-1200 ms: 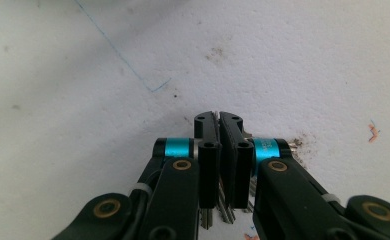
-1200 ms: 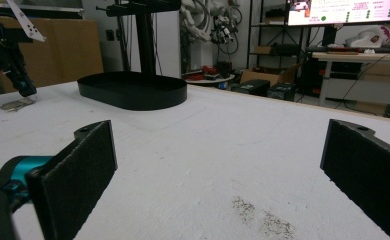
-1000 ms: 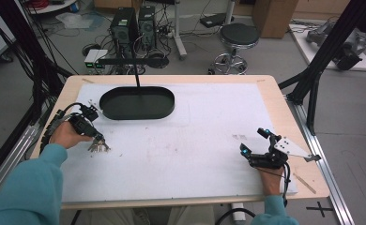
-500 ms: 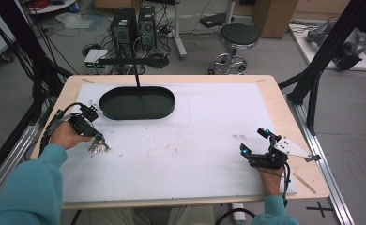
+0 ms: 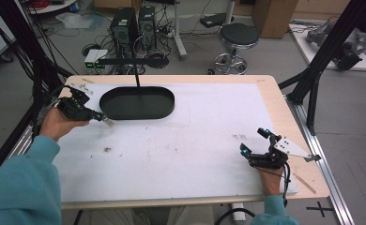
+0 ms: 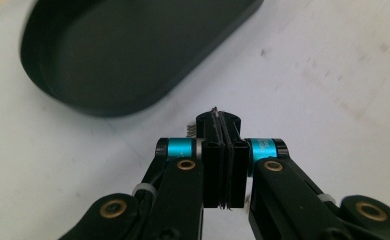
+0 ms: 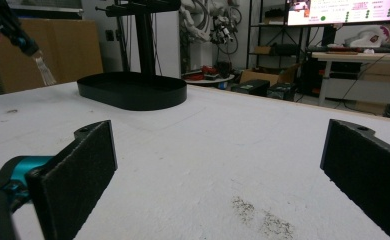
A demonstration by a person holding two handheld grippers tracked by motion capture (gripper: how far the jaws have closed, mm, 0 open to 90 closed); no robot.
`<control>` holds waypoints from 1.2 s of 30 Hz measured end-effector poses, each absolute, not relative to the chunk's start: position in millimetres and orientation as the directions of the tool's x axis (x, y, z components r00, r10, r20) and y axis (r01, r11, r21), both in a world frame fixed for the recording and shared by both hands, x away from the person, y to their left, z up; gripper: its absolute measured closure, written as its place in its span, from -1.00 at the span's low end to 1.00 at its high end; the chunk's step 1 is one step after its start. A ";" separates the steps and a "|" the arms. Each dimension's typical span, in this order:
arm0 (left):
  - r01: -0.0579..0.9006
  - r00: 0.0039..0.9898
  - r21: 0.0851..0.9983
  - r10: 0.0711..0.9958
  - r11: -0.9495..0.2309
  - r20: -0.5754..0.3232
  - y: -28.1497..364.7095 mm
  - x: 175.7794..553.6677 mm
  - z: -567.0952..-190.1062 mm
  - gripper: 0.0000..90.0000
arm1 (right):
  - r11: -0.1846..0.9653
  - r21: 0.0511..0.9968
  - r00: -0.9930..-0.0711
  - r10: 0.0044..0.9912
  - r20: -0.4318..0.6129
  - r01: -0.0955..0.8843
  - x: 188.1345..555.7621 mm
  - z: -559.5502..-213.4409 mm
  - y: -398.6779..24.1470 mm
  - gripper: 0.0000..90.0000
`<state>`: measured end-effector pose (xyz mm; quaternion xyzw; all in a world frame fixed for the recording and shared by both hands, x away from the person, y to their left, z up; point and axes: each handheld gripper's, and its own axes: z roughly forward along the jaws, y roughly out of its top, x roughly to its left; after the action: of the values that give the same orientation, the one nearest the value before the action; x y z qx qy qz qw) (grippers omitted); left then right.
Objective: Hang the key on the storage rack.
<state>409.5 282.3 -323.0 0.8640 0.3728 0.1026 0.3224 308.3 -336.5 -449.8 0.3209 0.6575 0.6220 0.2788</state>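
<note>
**Left fingers clamped on a small metal piece by the tray**

My desk [image 5: 209, 122] carries a black oval tray [image 5: 137, 102] at its far left. My left gripper [image 5: 99, 116] hangs just beside the tray's near edge, fingers pinched on a thin metal piece [image 7: 45, 70]. My right gripper [image 5: 255, 144] rests near right, fingers spread wide.

I see a black oval tray [image 5: 137, 103], shallow and empty, sitting flat at the table's far left. Just beside its near-left rim, a small silvery metal piece [image 5: 107, 121], thin and comb-like, hangs pinched between my left gripper's [image 5: 98, 117] closed jaws.
</note>
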 end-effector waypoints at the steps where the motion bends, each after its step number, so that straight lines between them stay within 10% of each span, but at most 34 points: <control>1: 0.556 0.707 0.658 0.705 -0.508 -0.054 281.0 411.9 -312.0 0.97 | 0.017 0.997 -0.640 0.768 0.037 0.077 308.3 -449.9 -336.6 -0.99; 36: 0.413 0.727 0.770 0.685 -0.486 0.043 256.5 477.5 -241.4 0.97 | 0.020 0.997 -0.640 0.768 0.035 0.078 308.3 -449.8 -336.9 -0.99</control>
<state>477.5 256.5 -241.4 0.8440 0.3252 0.1752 0.3889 308.3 -336.9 -449.8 0.3214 0.6581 0.6219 0.2772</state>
